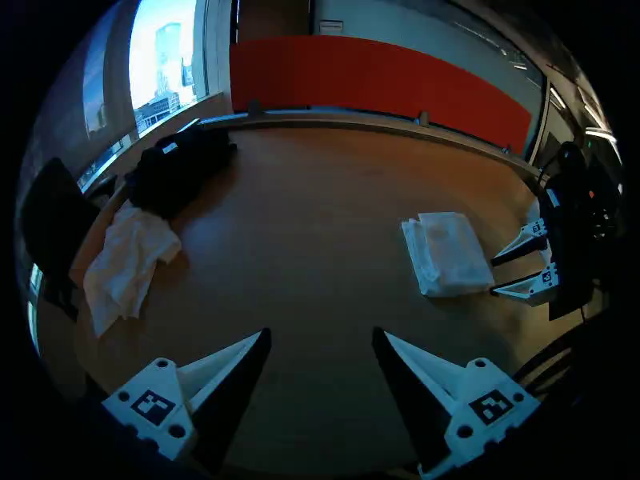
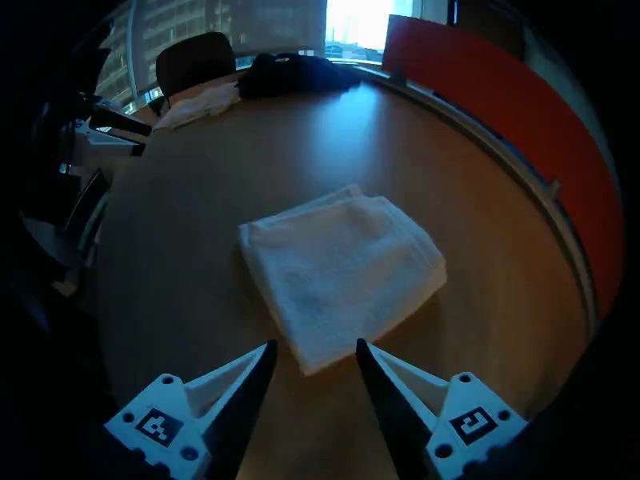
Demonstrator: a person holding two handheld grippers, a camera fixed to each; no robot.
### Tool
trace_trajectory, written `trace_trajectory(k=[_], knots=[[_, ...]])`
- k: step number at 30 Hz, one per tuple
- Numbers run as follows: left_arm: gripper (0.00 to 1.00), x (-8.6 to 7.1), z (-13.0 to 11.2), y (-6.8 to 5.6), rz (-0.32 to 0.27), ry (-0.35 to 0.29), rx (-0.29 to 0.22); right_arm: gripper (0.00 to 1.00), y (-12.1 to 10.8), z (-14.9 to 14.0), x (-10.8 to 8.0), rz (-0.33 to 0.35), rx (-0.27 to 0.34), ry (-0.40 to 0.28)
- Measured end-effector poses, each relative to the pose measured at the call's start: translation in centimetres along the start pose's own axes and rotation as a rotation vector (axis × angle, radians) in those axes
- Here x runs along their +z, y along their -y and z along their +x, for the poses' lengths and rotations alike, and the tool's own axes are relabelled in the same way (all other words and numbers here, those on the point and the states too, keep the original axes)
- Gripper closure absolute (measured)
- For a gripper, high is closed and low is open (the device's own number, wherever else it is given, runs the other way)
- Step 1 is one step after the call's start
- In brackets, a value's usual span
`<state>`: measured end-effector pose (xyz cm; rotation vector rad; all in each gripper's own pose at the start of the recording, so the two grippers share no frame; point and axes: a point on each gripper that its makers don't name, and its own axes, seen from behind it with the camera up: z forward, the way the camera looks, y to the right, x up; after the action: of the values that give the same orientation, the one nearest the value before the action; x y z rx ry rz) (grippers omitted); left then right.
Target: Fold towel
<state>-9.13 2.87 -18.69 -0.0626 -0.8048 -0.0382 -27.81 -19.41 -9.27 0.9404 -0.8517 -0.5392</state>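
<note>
1. Towel folding seems close to finished: the folded towel (image 2: 340, 272) lies flat on the wooden table (image 2: 496, 320) as a thick, tidy rectangle of several layers, just beyond the right gripper (image 2: 316, 348).
2. This gripper has its jaws apart and holds nothing. The near corner of the folded towel reaches to the gap between the tips, but neither finger presses on it. Probably it hovers there to check or tidy the fold, not to carry it.
3. In the left gripper view, the left gripper (image 1: 320, 336) also has its jaws wide apart with only bare table between them. It stays well apart from the folded towel (image 1: 446, 252), likely so as not to disturb the fold.
4. In that view the long axis of the folded towel runs from far to near, with the near end leaning a little to the right. Its stacked edges show along the left side.
5. In the right gripper view it lies diagonally, with one corner pointing at the right gripper.
6. A crumpled towel (image 1: 128, 264) lies at the far left edge, near a black bundle (image 1: 180, 164). It may be the next one to fold.
</note>
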Motion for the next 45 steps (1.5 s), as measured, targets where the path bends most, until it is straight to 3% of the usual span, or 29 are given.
trace_trajectory(k=[5, 13, 25, 36, 45], knots=[[0.06, 0.0, 0.0, -0.1, -0.002, 0.000, 0.001, 0.29, 0.1, -1.1, 0.1, -0.005, 0.010, 0.019], [0.07, -0.1, 0.0, -0.1, -0.001, -0.001, 0.003, 0.50, 0.4, -1.8, 0.4, -0.007, 0.041, 0.028], [0.06, 0.0, 0.0, -0.3, -0.006, -0.002, -0.001, 0.93, 0.7, -1.9, 0.7, -0.012, 0.071, 0.027], [0.07, 0.1, 0.3, -0.1, -0.017, -0.009, -0.006, 0.95, -0.2, 0.6, -0.9, -0.032, 0.055, -0.027], [0.06, 0.3, 1.4, -0.5, -0.036, -0.030, -0.003, 0.95, -3.0, 6.5, -3.9, -0.092, -0.008, -0.112]])
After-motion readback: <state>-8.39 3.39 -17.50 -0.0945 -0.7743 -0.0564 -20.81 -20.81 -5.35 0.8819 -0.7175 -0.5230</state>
